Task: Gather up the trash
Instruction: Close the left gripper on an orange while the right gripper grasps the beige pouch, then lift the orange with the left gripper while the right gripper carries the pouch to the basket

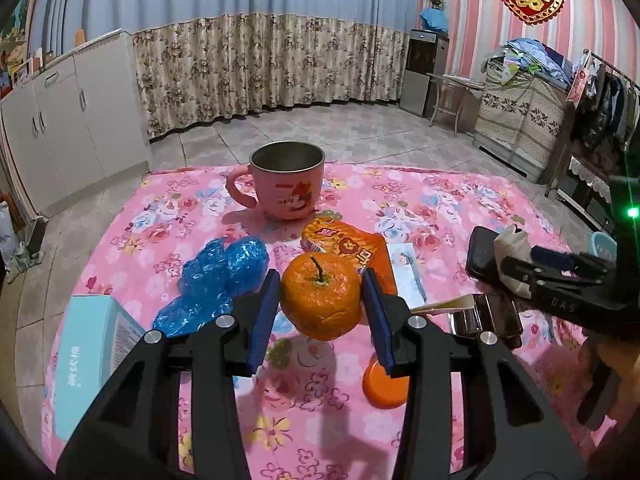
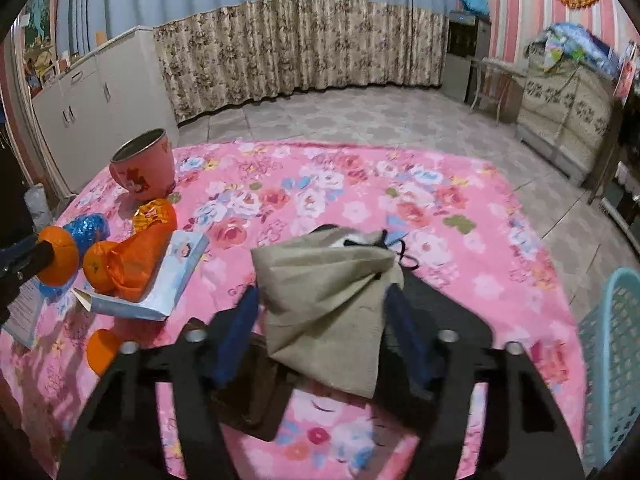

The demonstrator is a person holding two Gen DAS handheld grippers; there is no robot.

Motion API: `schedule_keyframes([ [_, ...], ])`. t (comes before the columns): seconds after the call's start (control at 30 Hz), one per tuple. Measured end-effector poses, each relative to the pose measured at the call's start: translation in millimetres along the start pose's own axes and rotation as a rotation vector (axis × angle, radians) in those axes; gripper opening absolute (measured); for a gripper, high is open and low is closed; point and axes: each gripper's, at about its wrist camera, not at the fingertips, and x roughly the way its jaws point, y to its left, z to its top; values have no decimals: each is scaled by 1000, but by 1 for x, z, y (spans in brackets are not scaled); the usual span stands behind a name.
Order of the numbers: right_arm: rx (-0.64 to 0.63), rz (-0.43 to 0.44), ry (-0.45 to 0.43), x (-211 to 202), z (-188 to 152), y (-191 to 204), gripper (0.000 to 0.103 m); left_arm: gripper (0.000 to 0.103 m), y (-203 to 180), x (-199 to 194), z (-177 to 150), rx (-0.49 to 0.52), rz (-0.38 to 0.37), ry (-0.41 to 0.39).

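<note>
While between fingers point(image 1: 266, 316), orange point(image 1: 320, 300) aloft.

On the table point(image 1: 460, 208), the mug point(image 1: 286, 182) stood farthest from me. Before it lay the snack packet point(image 1: 348, 248), with the crumpled plastic point(image 1: 216, 276) to its left and the booklet point(image 1: 408, 276) to its right.

Tiled floor point(image 1: 360, 128) ahead. Floral curtain point(image 1: 264, 64) along far wall. White cabinets point(image 1: 68, 120) left, pink striped wall point(image 1: 472, 12) right.
</note>
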Motion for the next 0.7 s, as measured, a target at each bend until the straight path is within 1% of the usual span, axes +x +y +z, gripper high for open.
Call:
schedule_keyframes([
  [0.03, -11, 10, -1, 1, -1, 2, 42, 41, 0, 1, 1, -2, 1, 0],
  [0.07, -19, 19, -6, 0, -1, 3, 40, 41, 0, 1, 2, -2, 2, -1],
  [0.1, -20, 42, -14, -1, -1, 3, 32, 41, 0, 1, 2, -1, 3, -3],
  [0.13, -17, 57, -17, -2, -1, 3, 21, 41, -1, 1, 2, 2, 7, -6],
  [0.23, -16, 65, -46, -11, -1, 0, 16, 41, -3, -1, 3, 4, 10, -14],
  [0.37, 1, 74, -97, -31, 0, -8, 15, 41, -7, -4, 1, 18, 18, -23],
  [0.57, 11, 71, -143, -59, -3, -23, 15, 41, -18, -11, 5, 23, -5, -33],
  [0.67, 8, 64, -175, -78, -6, -33, 15, 41, -32, -20, 10, 33, -25, -46],
  [0.7, 12, 63, -191, -87, -7, -39, 15, 41, -43, -26, 12, 54, -31, -58],
])
